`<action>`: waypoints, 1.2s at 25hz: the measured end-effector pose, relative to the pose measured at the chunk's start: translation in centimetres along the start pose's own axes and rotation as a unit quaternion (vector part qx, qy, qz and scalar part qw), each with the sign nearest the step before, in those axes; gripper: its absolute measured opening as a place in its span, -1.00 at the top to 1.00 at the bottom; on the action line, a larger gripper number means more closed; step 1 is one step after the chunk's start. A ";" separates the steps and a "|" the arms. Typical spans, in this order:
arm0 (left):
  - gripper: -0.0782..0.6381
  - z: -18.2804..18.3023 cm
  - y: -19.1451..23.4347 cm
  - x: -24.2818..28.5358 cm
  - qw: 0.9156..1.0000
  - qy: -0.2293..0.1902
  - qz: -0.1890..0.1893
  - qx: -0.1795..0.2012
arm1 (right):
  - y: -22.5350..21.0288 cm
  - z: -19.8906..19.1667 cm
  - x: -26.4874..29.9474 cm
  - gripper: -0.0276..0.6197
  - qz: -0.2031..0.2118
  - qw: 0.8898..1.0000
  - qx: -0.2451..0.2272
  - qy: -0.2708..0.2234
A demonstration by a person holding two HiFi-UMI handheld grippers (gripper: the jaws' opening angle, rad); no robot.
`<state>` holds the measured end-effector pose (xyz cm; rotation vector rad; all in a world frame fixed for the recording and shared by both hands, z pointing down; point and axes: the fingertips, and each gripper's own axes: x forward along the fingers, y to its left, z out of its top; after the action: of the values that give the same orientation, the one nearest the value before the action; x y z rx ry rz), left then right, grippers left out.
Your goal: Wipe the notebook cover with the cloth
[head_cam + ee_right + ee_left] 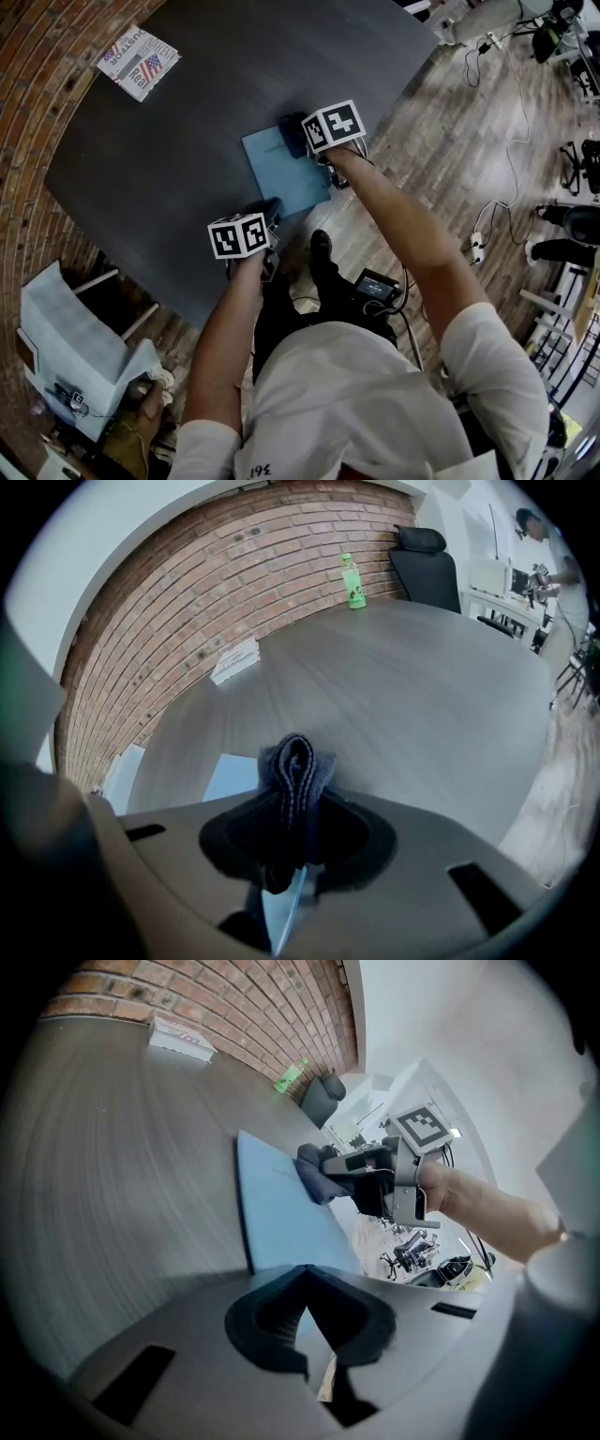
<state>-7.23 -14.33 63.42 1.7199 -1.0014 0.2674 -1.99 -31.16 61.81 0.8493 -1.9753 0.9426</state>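
On the dark round table (187, 122) the light blue notebook (281, 173) lay closed and flat, near the edge where the person stood; one of its corners pointed toward the person. The right gripper (295, 761) had its jaws closed on a dark grey cloth (295, 775), folded into a thick wad that stood up between the pads and stuck out past the tips; in the head view this wad sat on the far part of the cover, at its right side, touching it.

The left gripper (305, 1274) was at the near corner of the notebook, and its jaws met at the tips; through the gap behind the tips a strip of the blue cover showed. Whether the tips nipped the edge of the cover or only pressed on it was not clear.

Well apart from the notebook, near the brick wall (187, 602), lay a printed booklet (138, 62) with a flag on it; further along the table stood a green bottle (352, 581), and behind it a black office chair (427, 564).
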 end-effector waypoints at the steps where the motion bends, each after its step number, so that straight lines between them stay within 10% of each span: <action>1: 0.76 0.0 0.0 0.1 1.000 -0.001 -0.001 0.001 | -0.3 0.0 -0.1 0.60 -0.005 1.000 -0.003 0.000; 15: 0.76 0.3 -0.4 -0.1 1.000 -0.004 0.002 0.008 | -4.4 -0.4 -4.6 0.61 -0.099 0.994 -0.035 -0.011; 30: 0.63 0.2 -1.3 -1.2 0.999 -0.022 -0.031 0.006 | 2.1 0.1 -3.9 0.61 -0.032 0.998 -0.054 -0.029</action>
<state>-7.06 -13.80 61.71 1.7722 -0.9779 0.1957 -1.90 -29.29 57.76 0.8827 -2.0173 0.7750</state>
